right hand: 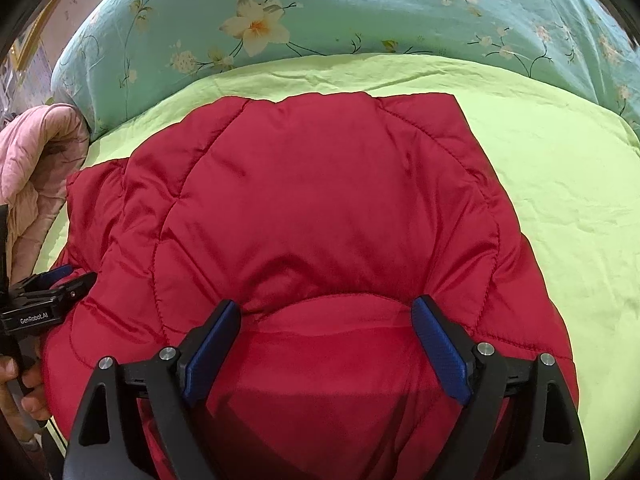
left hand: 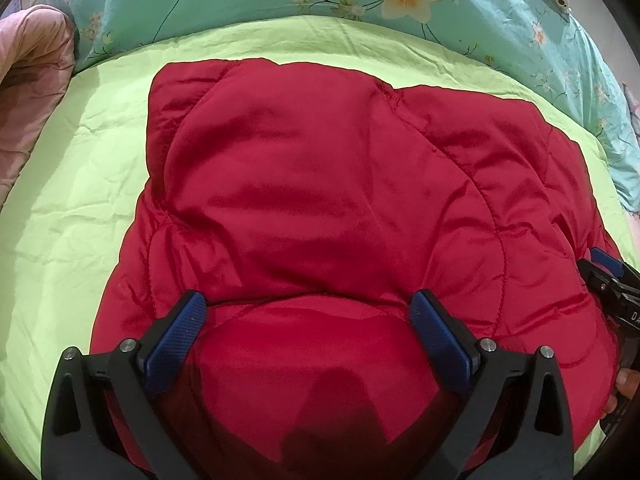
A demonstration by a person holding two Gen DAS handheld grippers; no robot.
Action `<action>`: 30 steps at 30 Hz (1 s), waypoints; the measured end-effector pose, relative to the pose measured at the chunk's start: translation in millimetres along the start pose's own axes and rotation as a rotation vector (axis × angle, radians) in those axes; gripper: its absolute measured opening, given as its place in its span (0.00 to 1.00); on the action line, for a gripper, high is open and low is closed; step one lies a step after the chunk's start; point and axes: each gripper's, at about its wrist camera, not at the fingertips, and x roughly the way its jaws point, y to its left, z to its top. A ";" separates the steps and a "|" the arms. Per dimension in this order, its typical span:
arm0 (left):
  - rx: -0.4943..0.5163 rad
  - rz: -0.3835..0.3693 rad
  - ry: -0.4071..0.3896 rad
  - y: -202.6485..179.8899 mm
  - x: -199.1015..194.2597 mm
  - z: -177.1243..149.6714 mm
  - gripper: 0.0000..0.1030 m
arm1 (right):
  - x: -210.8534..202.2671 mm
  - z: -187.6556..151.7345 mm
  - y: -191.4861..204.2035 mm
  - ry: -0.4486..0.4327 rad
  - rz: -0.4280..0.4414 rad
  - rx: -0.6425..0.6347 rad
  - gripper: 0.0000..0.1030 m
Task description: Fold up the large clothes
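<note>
red jacket (right hand: 320, 208), green sheet (right hand: 560, 168), spread gripper (right hand: 326, 320)

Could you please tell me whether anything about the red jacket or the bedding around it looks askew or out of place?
Nothing stands out. The red quilted puffer jacket lies folded on the lime-green sheet, puffy but undamaged. Both the left gripper and right gripper are open above its near edge.

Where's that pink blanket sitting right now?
The pink blanket is bunched at the far left edge of both views, beside the green sheet, just left of the red jacket and in front of the floral quilt.
</note>
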 end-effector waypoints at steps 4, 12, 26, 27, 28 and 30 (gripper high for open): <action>0.007 0.000 0.005 3.0 -4.3 0.7 1.00 | -1.5 3.2 0.5 0.002 -0.001 0.004 0.86; 0.009 -0.066 -0.065 7.5 -67.9 -23.3 0.99 | -58.2 -10.0 0.5 -0.074 -0.002 0.024 0.85; -0.010 -0.082 -0.029 18.5 -79.4 -97.0 1.00 | -92.9 -86.2 -0.4 -0.006 -0.021 -0.031 0.87; -0.003 -0.079 -0.028 17.9 -77.6 -94.1 1.00 | -89.4 -86.9 -3.5 -0.005 -0.016 -0.022 0.88; 0.001 -0.077 -0.027 17.7 -75.4 -91.2 1.00 | -85.9 -86.3 -4.9 -0.009 -0.013 -0.021 0.89; -0.002 -0.078 -0.024 17.5 -71.7 -89.2 1.00 | -79.2 -85.4 -9.5 -0.007 0.001 -0.003 0.91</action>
